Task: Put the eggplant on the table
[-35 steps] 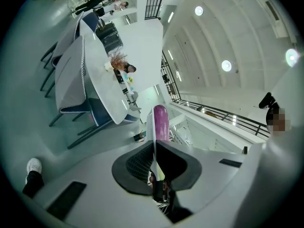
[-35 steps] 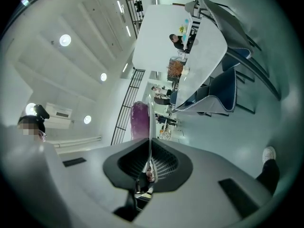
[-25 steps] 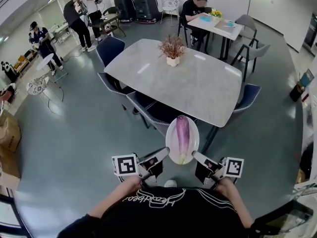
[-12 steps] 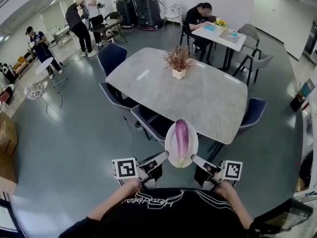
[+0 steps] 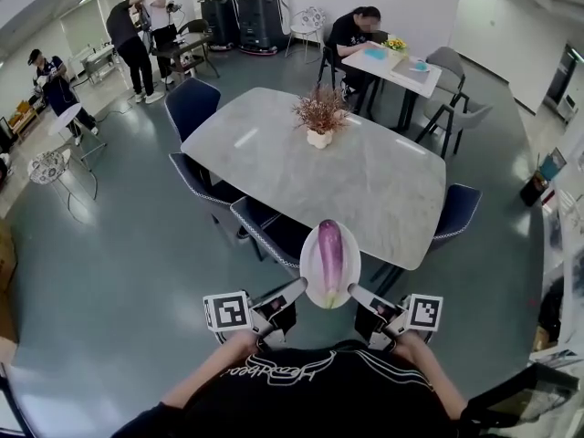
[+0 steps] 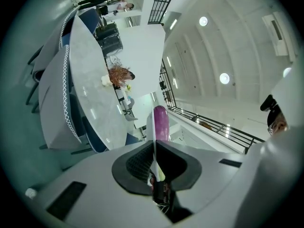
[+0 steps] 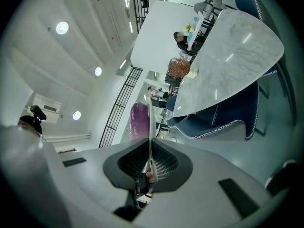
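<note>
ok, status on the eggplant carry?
Both shut on the plate rim: left gripper one side, right gripper the other. The eggplant lies on the plate, not yet on the table. A blue chair at the near edge, possibly in the path.

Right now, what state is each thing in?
eggplant: lying along the plate, off the table.
plate: held level in the air, just short of the table.
left tongs: shut on the plate's rim.
right tongs: shut on the plate's rim.
table: plate not yet on it.
plant: upright on the table.
</note>
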The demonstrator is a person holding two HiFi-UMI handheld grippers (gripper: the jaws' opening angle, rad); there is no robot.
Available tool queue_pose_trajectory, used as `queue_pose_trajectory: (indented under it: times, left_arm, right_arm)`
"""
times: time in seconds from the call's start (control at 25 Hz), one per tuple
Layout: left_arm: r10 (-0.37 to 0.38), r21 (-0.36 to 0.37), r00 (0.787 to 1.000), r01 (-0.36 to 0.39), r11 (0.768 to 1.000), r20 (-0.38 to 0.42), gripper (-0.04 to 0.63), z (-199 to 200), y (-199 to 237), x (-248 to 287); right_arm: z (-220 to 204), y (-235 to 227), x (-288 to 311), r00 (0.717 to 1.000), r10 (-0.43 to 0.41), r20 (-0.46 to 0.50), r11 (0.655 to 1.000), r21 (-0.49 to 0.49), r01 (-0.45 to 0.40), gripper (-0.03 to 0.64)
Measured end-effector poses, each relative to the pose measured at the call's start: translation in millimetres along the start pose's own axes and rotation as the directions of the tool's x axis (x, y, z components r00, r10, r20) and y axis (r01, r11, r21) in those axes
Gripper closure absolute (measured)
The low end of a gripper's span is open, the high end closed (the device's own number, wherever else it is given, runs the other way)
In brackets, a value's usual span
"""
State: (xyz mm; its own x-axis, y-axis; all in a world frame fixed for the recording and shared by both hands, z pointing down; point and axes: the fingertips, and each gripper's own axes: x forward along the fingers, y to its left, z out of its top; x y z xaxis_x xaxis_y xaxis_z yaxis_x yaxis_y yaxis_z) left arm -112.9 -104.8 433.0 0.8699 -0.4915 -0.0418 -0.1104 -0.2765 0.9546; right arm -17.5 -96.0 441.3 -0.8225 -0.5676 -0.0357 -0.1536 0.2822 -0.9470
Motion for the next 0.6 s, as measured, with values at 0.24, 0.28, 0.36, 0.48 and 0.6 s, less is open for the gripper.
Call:
queue_pose_trajectory:
  times: [0.24,0.28,0.36,0.48,0.6]
  left_arm:
    - [0.016,0.002,1.000,-0.016,1.000,0.011,0.569,10.8,9.8,-1.2]
    - [0.017,0.011,1.000,-0.017,1.000,0.016,0.569,13.7,10.6,-1.0]
    - [0.012,0.043,1.000,-0.013,0.999,0.026,0.569,19.9,10.0,3.2]
    - [0.018,0.030,0.999,-0.020,0.999,0.044,0.569,22.9,10.4,10.7]
    - [0.021,0.016,0.998,-0.022,1.000,0.055,0.569,29.6,13.5,14.4]
  right_arm:
    - [1.9,-7.7,10.5,1.000,-0.011,-0.017,1.000,0.005,0.011,0.600]
    - [3.8,-8.3,13.1,1.000,-0.013,-0.022,1.000,-0.002,0.013,0.599]
    - [11.0,-8.8,16.3,0.999,-0.012,-0.033,1.000,-0.013,0.012,0.600]
    - [20.0,-12.7,18.0,0.999,-0.009,-0.047,1.000,-0.001,0.009,0.600]
    - [24.9,-17.7,24.3,0.999,-0.004,-0.054,1.000,0.013,0.005,0.600]
